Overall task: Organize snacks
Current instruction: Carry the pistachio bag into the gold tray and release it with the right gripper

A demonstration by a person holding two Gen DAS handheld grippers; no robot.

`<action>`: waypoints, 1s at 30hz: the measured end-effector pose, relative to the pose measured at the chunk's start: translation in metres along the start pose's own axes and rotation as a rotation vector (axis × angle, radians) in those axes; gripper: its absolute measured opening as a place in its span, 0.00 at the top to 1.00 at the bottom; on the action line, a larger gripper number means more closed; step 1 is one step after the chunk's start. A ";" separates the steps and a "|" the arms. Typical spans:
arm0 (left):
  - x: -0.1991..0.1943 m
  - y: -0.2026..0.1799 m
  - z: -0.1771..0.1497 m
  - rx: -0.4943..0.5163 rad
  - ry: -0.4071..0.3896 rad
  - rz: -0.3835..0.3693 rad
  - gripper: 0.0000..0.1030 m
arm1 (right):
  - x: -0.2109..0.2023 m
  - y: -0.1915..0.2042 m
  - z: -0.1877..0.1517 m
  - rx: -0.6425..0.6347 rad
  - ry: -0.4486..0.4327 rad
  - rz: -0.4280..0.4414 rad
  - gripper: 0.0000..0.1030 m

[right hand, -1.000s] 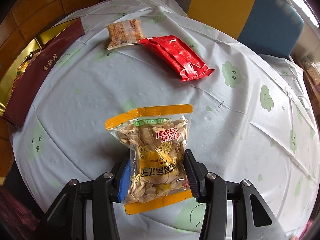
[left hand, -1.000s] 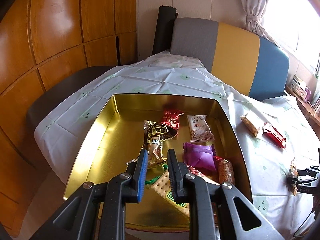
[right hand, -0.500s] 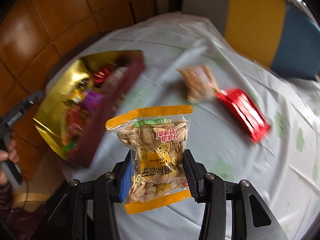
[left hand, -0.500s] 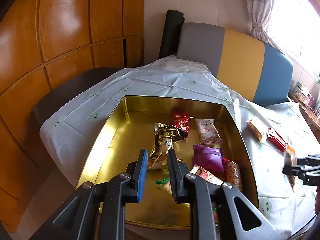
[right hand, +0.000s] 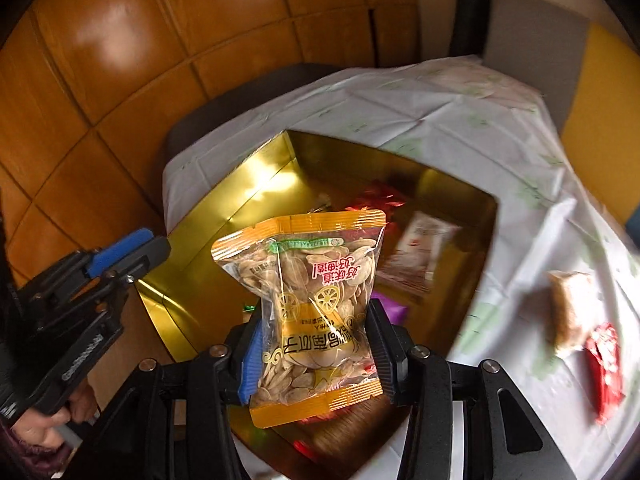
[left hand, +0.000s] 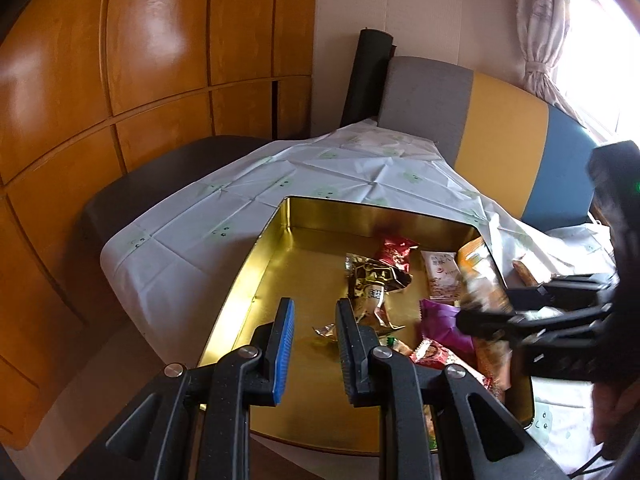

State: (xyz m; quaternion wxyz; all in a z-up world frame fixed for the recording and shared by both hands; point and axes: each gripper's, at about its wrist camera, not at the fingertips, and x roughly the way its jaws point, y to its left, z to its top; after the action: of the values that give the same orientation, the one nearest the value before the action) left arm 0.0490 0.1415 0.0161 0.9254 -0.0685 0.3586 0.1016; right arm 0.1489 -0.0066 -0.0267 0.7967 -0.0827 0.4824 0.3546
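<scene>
My right gripper (right hand: 316, 350) is shut on an orange-edged clear bag of pumpkin seeds (right hand: 308, 292) and holds it in the air above the near right part of the open gold tin (right hand: 224, 204). In the left wrist view the bag (left hand: 482, 276) and the right gripper (left hand: 516, 316) come in blurred from the right over the tin (left hand: 276, 248). My left gripper (left hand: 314, 344) is open and empty over the tin's near left side. Several wrapped snacks lie in the tin, among them a purple packet (left hand: 440, 320) and a white packet (left hand: 442, 276).
A tan snack (right hand: 570, 308) and a red packet (right hand: 604, 364) lie on the white tablecloth (right hand: 460, 120) right of the tin. A grey, yellow and blue seat back (left hand: 500, 120) stands behind the table. Wood panels (left hand: 140, 80) are at the left.
My right gripper has carried the seed bag left from the tablecloth to above the tin. My left gripper has drawn back and up a little, staying open.
</scene>
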 end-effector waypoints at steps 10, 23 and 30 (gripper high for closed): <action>0.006 0.005 -0.001 -0.018 0.011 0.006 0.80 | 0.037 0.007 0.001 0.008 0.075 -0.038 0.53; 0.006 0.005 -0.003 -0.021 0.012 0.009 0.80 | 0.027 0.010 -0.004 -0.008 0.044 -0.023 0.43; 0.009 0.005 -0.004 -0.025 0.016 0.013 0.80 | 0.012 0.013 -0.018 -0.033 0.018 -0.029 0.44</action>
State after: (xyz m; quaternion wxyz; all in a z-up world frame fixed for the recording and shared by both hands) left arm 0.0516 0.1469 0.0068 0.9210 -0.0789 0.3649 0.1115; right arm 0.1313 0.0006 -0.0428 0.7960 -0.1059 0.4823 0.3501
